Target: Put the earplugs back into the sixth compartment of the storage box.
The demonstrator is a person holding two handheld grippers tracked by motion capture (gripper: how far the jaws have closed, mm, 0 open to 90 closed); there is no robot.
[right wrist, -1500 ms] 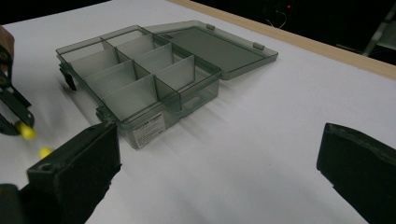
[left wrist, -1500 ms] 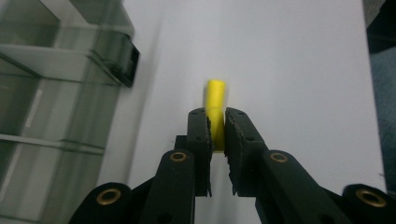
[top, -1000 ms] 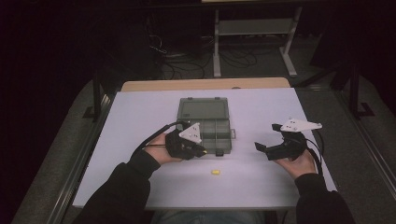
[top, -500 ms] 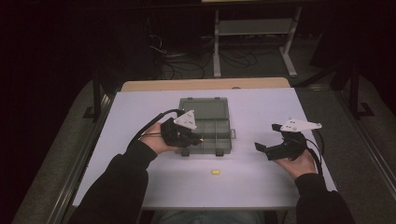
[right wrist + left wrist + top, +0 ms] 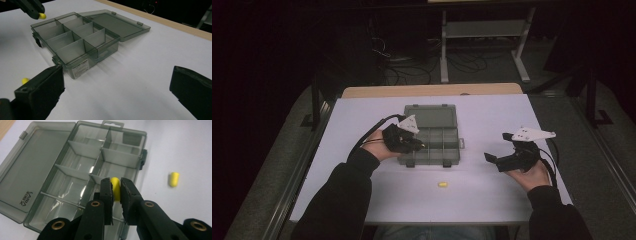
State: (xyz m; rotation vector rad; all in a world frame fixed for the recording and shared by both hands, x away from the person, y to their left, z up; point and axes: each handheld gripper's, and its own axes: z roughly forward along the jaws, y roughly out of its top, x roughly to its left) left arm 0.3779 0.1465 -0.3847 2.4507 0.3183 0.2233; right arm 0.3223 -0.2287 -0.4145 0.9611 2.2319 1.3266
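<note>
Dark room, white worktop [image 5: 362, 200] with a wooden strip along its far edge. Left gripper [image 5: 115, 185] has shifted from the box's near-left corner, where it was a second ago, to over the left compartments of the open grey organiser box [image 5: 430, 134] at mid-worktop. Its jaws are clamped on a yellow earplug [image 5: 115, 190], which sits upright between the tips. Lid embossed "LASIA"; the sticker on the box's end wall is unreadable. Second yellow earplug [image 5: 443, 184] lies toward the near edge, apart from the box. Right gripper [image 5: 497, 161], jaws wide apart, holds nothing, unmoved near the right edge.
</note>
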